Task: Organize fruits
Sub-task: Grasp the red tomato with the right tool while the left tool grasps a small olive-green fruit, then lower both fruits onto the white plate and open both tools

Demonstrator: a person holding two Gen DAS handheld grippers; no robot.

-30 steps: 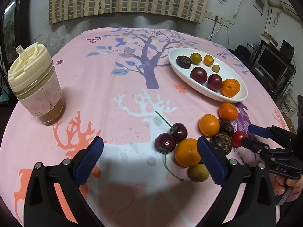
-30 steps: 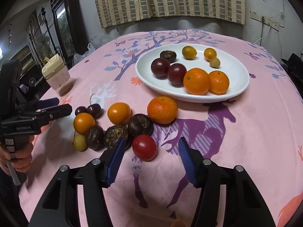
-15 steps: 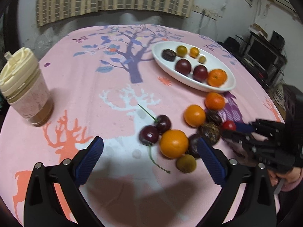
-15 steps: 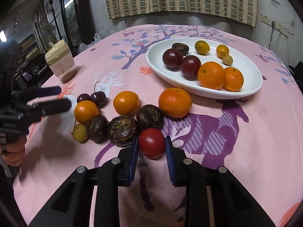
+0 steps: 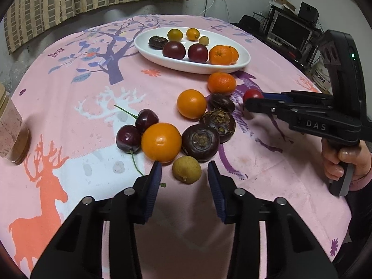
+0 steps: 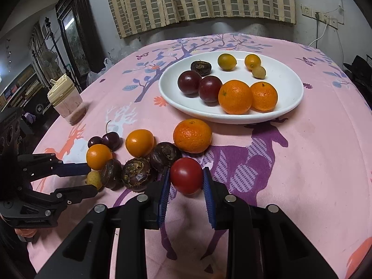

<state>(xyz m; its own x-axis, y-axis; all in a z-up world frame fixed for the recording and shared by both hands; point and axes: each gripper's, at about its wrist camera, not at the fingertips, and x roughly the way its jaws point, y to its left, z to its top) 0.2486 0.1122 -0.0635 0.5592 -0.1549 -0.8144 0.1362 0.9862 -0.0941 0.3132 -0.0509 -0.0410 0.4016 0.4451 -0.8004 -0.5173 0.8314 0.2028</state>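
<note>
My right gripper (image 6: 186,180) is shut on a red cherry tomato (image 6: 186,175) and holds it just above the pink cloth; the tomato also shows in the left wrist view (image 5: 253,94). My left gripper (image 5: 184,175) is open, its pads either side of a small yellow-green fruit (image 5: 186,169) without touching it. Behind it lie an orange (image 5: 161,141), two cherries (image 5: 136,127), three dark water chestnuts (image 5: 201,142), another orange (image 5: 191,103) and a tangerine (image 5: 221,83). A white oval plate (image 6: 288,88) holds several fruits.
A cream-lidded cup (image 6: 66,102) stands at the table's left side. The round table wears a pink cloth (image 6: 313,151) with tree and deer prints. Electronics and cables (image 5: 288,30) sit beyond the right edge.
My right gripper closed on the red tomato and lifted it slightly. My left gripper moved forward and narrowed around the small yellow-green fruit.
</note>
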